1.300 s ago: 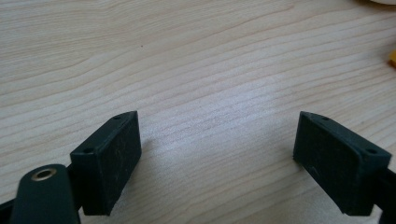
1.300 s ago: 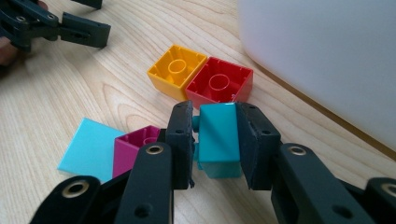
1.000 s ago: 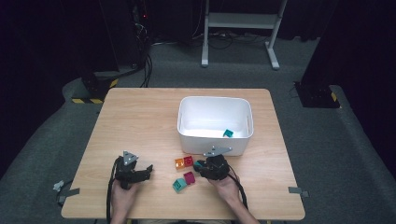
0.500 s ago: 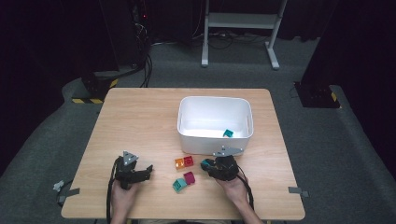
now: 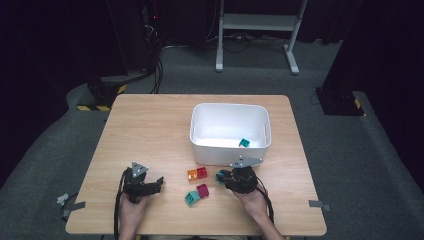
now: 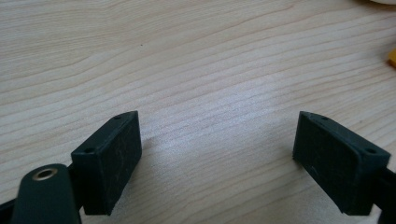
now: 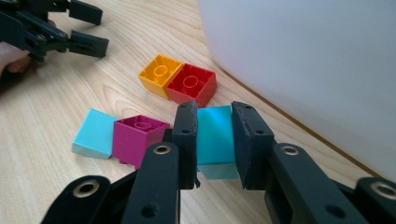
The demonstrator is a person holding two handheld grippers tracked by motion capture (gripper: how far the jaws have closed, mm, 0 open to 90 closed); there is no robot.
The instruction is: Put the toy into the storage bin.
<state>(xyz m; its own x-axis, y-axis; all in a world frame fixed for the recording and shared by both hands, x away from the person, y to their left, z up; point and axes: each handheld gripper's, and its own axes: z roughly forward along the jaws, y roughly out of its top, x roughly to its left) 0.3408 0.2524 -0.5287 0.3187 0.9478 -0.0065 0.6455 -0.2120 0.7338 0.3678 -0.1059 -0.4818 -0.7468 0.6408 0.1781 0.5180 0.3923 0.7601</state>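
Since a second ago the right gripper (image 7: 212, 140) has drifted toward the white bin's (image 5: 230, 150) near wall, its jaws closing on a teal block (image 7: 214, 135) now clamped there, so lifting it over the rim comes next, while the left gripper (image 6: 217, 154) idles wide open, empty.

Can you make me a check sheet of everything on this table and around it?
Surface: wooden table, bare wood under the left gripper.
Job's things: teal block clamped in the right gripper, whose jaws have just been closing; orange block, red block, magenta block, second teal block on the table; white bin with one teal block inside.
Clutter: nothing seen.
Grippers: left open, holding nothing.
Cables: on the floor behind.
Surroundings: dark floor, metal stand.
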